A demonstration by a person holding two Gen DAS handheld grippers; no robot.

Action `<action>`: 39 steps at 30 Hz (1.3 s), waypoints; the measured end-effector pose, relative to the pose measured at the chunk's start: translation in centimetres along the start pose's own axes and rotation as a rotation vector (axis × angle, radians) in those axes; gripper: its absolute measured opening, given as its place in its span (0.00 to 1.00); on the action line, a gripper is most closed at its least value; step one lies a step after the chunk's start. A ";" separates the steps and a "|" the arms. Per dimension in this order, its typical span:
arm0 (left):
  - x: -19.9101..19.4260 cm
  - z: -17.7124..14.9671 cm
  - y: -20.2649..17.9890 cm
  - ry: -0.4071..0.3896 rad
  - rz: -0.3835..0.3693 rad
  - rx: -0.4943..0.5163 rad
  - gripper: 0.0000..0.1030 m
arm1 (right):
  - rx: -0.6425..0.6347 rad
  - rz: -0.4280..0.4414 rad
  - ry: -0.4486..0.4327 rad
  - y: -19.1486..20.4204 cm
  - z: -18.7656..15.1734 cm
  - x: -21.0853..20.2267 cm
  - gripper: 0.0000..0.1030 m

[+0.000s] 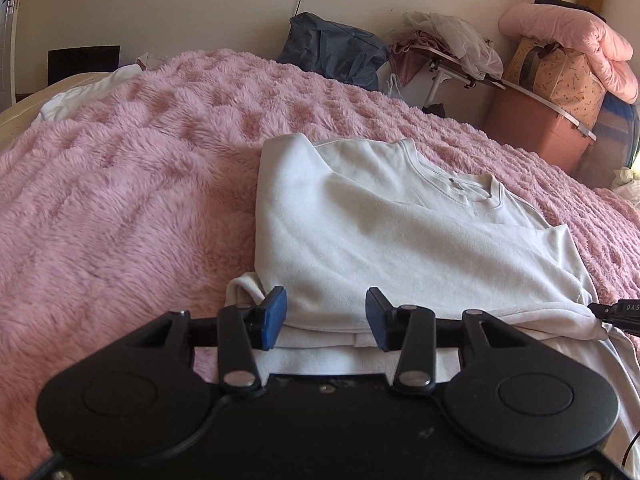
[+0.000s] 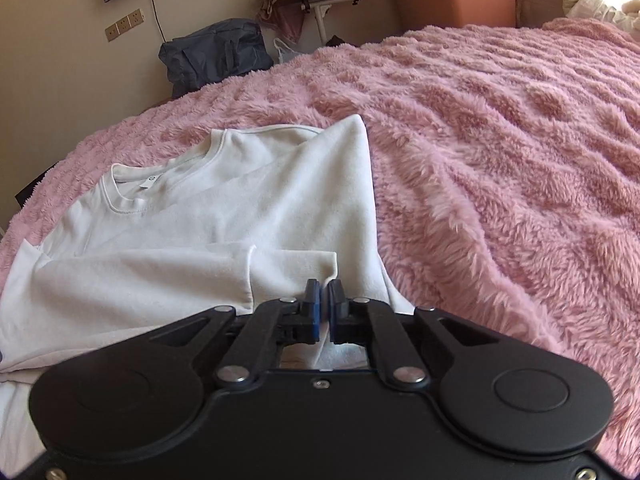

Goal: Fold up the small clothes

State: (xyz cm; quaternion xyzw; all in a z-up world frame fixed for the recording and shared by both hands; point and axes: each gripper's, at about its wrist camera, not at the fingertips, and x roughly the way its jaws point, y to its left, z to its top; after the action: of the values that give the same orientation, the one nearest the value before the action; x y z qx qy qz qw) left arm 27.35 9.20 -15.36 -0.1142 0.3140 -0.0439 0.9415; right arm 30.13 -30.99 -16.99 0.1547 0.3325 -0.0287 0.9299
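While your right gripper (image 2: pixel 324 304) is pinching a fold of the white sweatshirt (image 2: pixel 224 216) near its lower edge, with the two blue pads closed on the cloth, your left gripper (image 1: pixel 326 316) is waiting with its fingers wide apart over the same hem, touching nothing that I can see. I am judging that you are holding one corner and preparing to take the other, so the bottom can go up toward the collar (image 1: pixel 476 192). The sweatshirt is lying flat on the pink blanket (image 2: pixel 500 160), sleeves already folded in over the body, so it is making a narrow rectangle. Its cotton is looking thick, soft and matte, with a ribbed round neck. The blanket is long-haired and fluffy, probably gripping the cloth a little. Farther, a dark blue bag (image 1: pixel 332 48) is leaning at the wall.
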 end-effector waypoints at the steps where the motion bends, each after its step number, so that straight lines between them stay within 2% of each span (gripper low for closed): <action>1: -0.5 -0.1 0.2 -0.005 0.008 0.011 0.45 | 0.031 0.004 -0.007 -0.2 -0.2 -0.2 0.09; 2: -1.0 -0.1 0.4 -0.011 0.018 0.031 0.45 | 0.067 0.015 -0.032 -0.5 -0.4 -0.8 0.21; 3: -1.4 -0.2 0.6 -0.015 0.030 0.054 0.45 | 0.093 0.025 -0.044 -0.8 -0.5 -1.5 0.29; 4: -1.6 -0.3 0.8 -0.017 0.047 0.090 0.46 | 0.110 0.039 -0.053 -1.1 -0.5 -2.1 0.42; 5: -1.6 -0.5 0.9 -0.016 0.072 0.127 0.46 | 0.123 0.055 -0.064 -1.3 -0.6 -2.7 0.47; 7: -1.4 -0.7 1.0 -0.008 0.118 0.193 0.46 | 0.116 0.093 -0.063 -1.5 -0.7 -3.6 0.47; 13: 0.0 -1.3 1.2 -0.006 0.206 0.420 0.46 | 0.072 0.120 -0.025 -0.8 -1.1 -3.8 0.47; 16: 0.7 -1.4 1.1 -0.005 0.203 0.548 0.46 | 0.079 0.124 -0.012 -0.7 -1.2 -3.5 0.47; 20: 1.7 -1.6 0.7 -0.025 0.149 0.709 0.42 | 0.067 0.113 0.008 -0.3 -1.6 -3.1 0.47; 22: 2.1 -1.2 1.0 -0.011 0.107 0.697 0.36 | 0.066 0.113 0.012 -0.2 -1.7 -2.9 0.47; 25: 2.6 -0.6 1.3 0.022 0.043 0.660 0.05 | 0.062 0.111 0.013 0.0 -1.7 -2.7 0.47; 27: 2.5 -1.0 0.9 0.010 0.057 0.691 0.03 | 0.060 0.111 0.016 0.3 -1.5 -2.4 0.47; 28: 2.5 -1.2 0.8 0.004 0.063 0.697 0.01 | 0.057 0.116 0.023 0.4 -1.4 -2.2 0.41; 29: 2.6 -1.4 0.6 -0.001 0.074 0.690 0.01 | 0.052 0.126 0.032 0.6 -1.3 -1.9 0.19; 30: 2.5 -1.4 0.7 -0.004 0.082 0.676 0.01 | 0.049 0.123 0.038 0.8 -1.3 -1.7 0.12; 33: 1.9 -1.2 1.0 -0.027 0.121 0.612 0.01 | 0.069 0.119 0.017 0.7 -1.3 -2.2 0.10; 36: 0.9 -1.2 1.3 -0.037 0.146 0.530 0.00 | 0.096 0.113 -0.069 0.0 -1.2 -4.8 0.07; 39: 0.9 -1.7 1.3 -0.006 0.184 0.468 0.00 | 0.124 0.094 -0.101 -0.8 -1.6 -6.7 0.07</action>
State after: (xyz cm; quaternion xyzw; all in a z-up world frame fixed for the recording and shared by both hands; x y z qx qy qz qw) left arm 27.05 9.97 -17.54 0.1360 0.3014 -0.0293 0.9433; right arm 23.80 -31.55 -14.17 0.2257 0.2753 -0.0133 0.9344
